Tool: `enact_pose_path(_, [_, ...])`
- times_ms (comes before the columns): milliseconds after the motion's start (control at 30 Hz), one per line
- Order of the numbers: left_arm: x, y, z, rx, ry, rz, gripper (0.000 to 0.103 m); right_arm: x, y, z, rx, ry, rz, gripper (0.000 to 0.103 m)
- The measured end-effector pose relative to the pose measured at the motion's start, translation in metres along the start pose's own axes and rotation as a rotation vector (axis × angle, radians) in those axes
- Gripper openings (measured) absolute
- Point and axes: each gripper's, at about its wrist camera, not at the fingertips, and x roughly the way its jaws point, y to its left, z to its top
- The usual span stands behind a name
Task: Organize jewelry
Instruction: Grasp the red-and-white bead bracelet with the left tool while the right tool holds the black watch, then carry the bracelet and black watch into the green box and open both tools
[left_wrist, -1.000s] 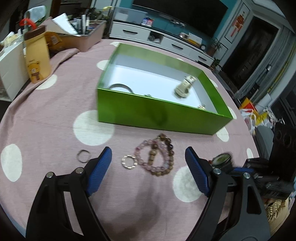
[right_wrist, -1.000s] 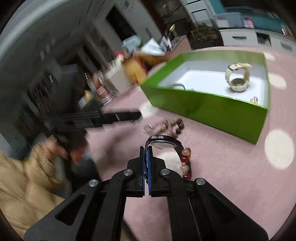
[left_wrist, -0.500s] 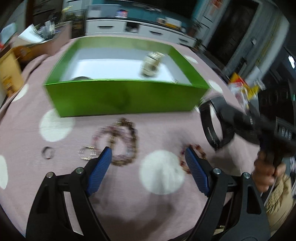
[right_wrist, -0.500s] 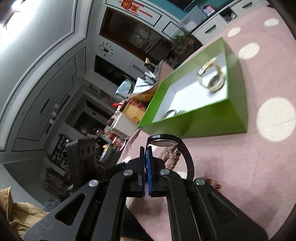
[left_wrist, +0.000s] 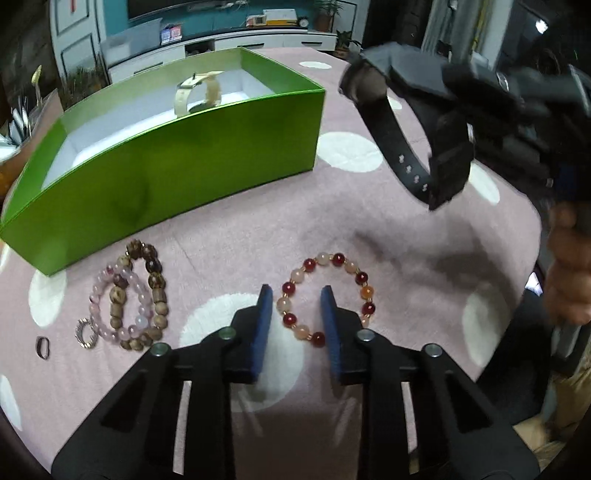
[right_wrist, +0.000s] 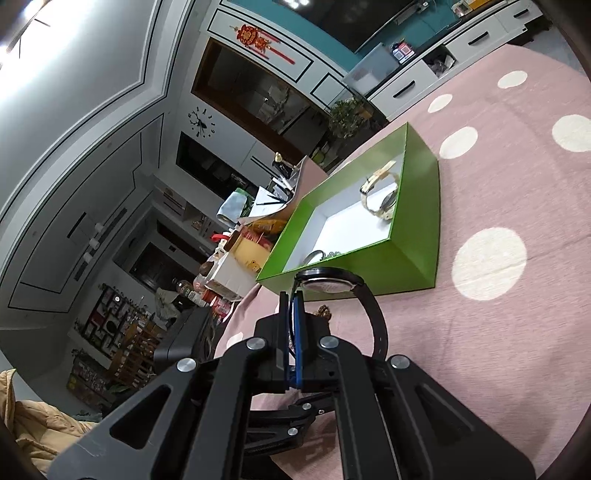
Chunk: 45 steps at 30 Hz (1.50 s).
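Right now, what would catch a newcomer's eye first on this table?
The bright green box at the back of the pink dotted cloth, a cream watch inside. Next, the black watch held in the air by the right gripper, and the red bead bracelet with its near side between the left gripper's fingers.

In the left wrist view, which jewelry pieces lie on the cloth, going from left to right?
Dark ring → sparkly ring → pink and brown bead bracelets → red and peach bead bracelet.
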Motion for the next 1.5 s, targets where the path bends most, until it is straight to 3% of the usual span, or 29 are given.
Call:
enact_pose_path(67, [-0.001,0.000,0.000,0.003,-0.004,0.005,0.008,-0.002,0.000,0.000,-0.003,-0.004,-0.005,0.002])
enact_pose_path(333, [-0.020,0.022,0.009,-0.089,-0.054,-0.024,0.007,-0.007,0.005,0.002,-0.021,-0.006,-0.008,0.002])
enact_pose_path(600, [-0.070,0.063,0.044,-0.158,-0.195,0.031,0.007,-0.004,0.021,0.013,-0.067,-0.006,-0.014,0.002])
enact_pose_path(900, [-0.110,0.108,0.092,-0.220,-0.295,0.094,0.007,0.015,0.045,0.042,-0.163,-0.002,-0.034,0.002])
enact_pose_path(1167, [-0.101,0.137,0.124,-0.262,-0.288,0.115,0.007,0.041,0.050,0.070,-0.209,0.007,-0.060,0.002])
enact_pose_path(1500, [-0.052,0.169,0.142,-0.316,-0.210,0.111,0.007,0.078,0.035,0.089,-0.201,0.054,-0.120,0.002])
